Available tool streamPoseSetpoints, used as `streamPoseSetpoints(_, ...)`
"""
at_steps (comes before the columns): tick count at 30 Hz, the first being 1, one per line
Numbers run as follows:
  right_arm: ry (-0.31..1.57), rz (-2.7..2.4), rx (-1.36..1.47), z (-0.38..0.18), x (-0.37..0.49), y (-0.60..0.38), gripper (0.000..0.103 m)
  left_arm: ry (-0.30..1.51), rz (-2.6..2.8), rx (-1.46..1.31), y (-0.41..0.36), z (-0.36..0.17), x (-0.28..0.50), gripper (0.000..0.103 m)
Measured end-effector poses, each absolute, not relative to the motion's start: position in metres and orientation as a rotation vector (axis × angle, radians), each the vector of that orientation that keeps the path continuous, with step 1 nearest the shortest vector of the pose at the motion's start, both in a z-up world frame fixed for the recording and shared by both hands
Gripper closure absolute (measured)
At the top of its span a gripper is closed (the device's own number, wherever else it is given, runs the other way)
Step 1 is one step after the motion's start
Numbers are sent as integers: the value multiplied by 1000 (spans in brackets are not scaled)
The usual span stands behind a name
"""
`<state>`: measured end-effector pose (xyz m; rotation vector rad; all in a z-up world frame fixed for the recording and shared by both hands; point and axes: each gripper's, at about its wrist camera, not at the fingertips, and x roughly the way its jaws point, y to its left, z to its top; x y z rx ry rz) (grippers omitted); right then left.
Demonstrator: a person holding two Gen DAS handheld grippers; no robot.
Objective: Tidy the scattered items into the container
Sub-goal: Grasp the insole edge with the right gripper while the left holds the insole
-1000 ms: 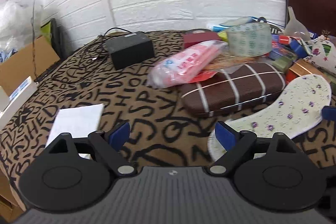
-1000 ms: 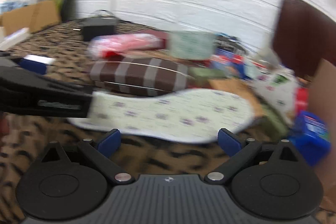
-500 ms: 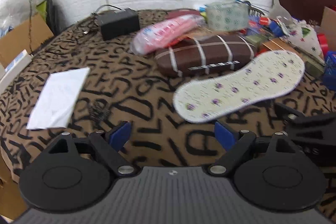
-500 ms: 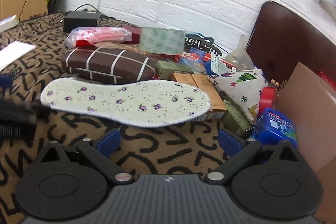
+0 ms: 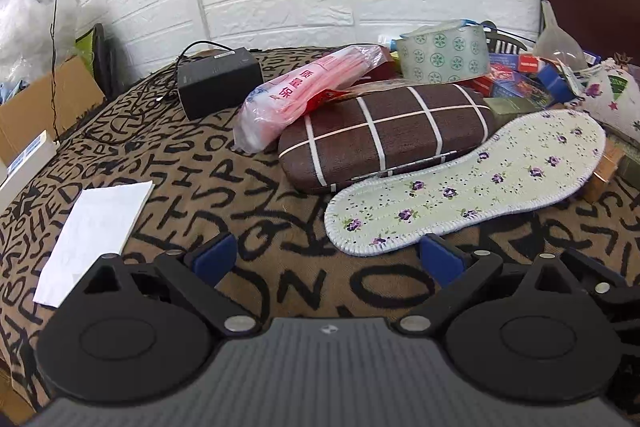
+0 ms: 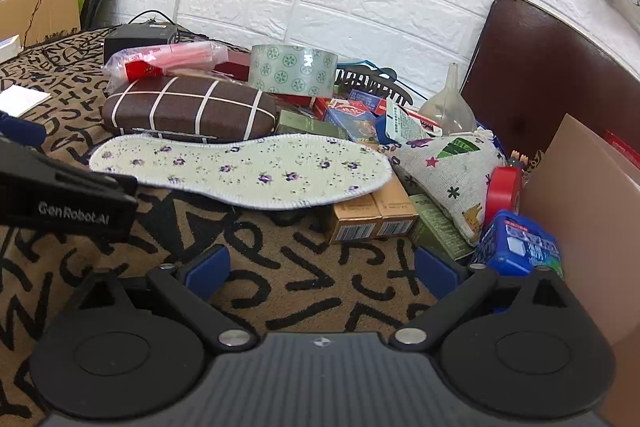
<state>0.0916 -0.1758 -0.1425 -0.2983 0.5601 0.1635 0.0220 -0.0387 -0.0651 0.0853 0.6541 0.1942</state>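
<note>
A floral insole (image 5: 472,183) (image 6: 248,169) lies on the letter-patterned cloth, its toe resting on small boxes (image 6: 372,217). Behind it sit a brown checked case (image 5: 384,135) (image 6: 188,111), a pink plastic packet (image 5: 308,91) and a green-patterned tape roll (image 5: 444,55) (image 6: 294,71). A cardboard box wall (image 6: 580,187) stands at the right edge. My left gripper (image 5: 326,259) is open and empty just short of the insole's heel. My right gripper (image 6: 320,267) is open and empty in front of the insole. The left gripper's body (image 6: 68,203) shows at the right wrist view's left edge.
A black adapter with cable (image 5: 218,81) and a white paper (image 5: 96,239) lie left. A printed fabric pouch (image 6: 452,163), red tape roll (image 6: 504,191), blue pack (image 6: 520,247), clear funnel (image 6: 452,107) and several small boxes crowd the right. A dark headboard (image 6: 552,75) stands behind.
Both grippers have drawn back from the insole and steadied; the insole now lies flat on the cloth. The left view has moved closer to the case again.
</note>
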Motion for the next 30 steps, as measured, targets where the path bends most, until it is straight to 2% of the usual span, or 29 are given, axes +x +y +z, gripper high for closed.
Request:
streamPoseSetpoints(1, 558, 164, -306, -142, 93, -174, 2, 647, 210, 79, -37, -64, 23, 2)
streamPoseSetpoints(4, 540, 178, -343, -141, 94, -170, 2, 615, 273, 56, -25, -59, 28, 13)
streamPoseSetpoints(12, 475, 243, -454, -140, 105, -152, 1, 628, 243, 90, -18, -56, 44, 13)
streamPoseSetpoints(22, 447, 321, -407, -127, 120, -172, 0, 650, 209, 121, -25, -64, 44, 11)
streamPoseSetpoints(23, 469, 356, -394, -128, 122, -172, 4, 652, 208, 119, -26, -64, 45, 11)
streamPoseSetpoints(28, 500, 420, -332, -133, 118, -172, 58, 641, 187, 97, -26, -65, 47, 13)
streamPoseSetpoints(29, 506, 427, -324, -132, 116, -172, 82, 636, 172, 83, -26, -65, 46, 20)
streamPoseSetpoints(30, 528, 433, -316, -132, 117, -170, 86, 636, 147, 56, -24, -65, 45, 26)
